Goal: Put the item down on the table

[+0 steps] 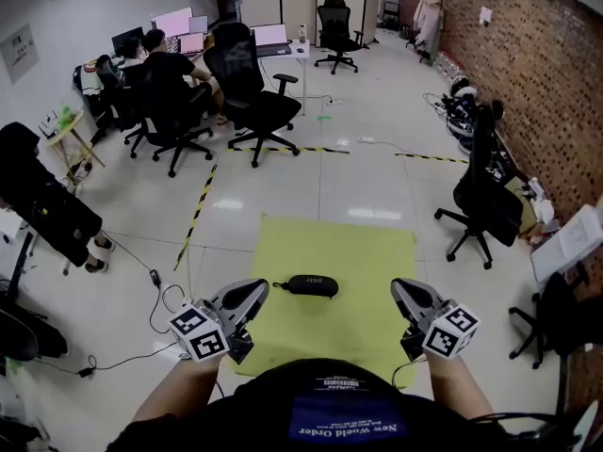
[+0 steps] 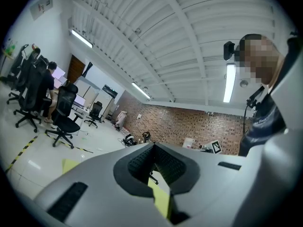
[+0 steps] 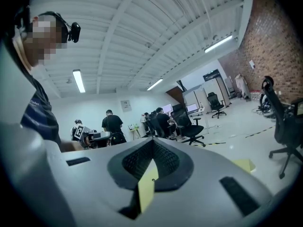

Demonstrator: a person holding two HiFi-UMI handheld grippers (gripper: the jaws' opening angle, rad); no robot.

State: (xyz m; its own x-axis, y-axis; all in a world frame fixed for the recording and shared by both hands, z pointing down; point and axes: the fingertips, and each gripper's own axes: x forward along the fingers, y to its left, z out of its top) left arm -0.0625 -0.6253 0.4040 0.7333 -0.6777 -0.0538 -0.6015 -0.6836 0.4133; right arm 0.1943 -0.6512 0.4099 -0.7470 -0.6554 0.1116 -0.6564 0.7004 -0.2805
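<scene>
A black oblong case (image 1: 312, 285) lies flat on the yellow-green table (image 1: 363, 252), near its front middle. My left gripper (image 1: 254, 291) hovers just left of the case, jaws together with nothing between them. At about the same height, my right gripper (image 1: 399, 289) is well to the right of the case, also shut and empty. Neither touches the case. In the left gripper view the closed jaws (image 2: 153, 146) point up toward the ceiling and the brick wall. The right gripper view shows its jaws (image 3: 152, 143) meeting in a point, with a strip of yellow table below.
Black office chairs stand around: one to the right of the table (image 1: 485, 201), several at the back left (image 1: 252, 92) where people sit at desks (image 1: 170, 69). A brick wall (image 1: 528, 55) runs along the right. Cables (image 1: 155, 290) lie on the floor at the left.
</scene>
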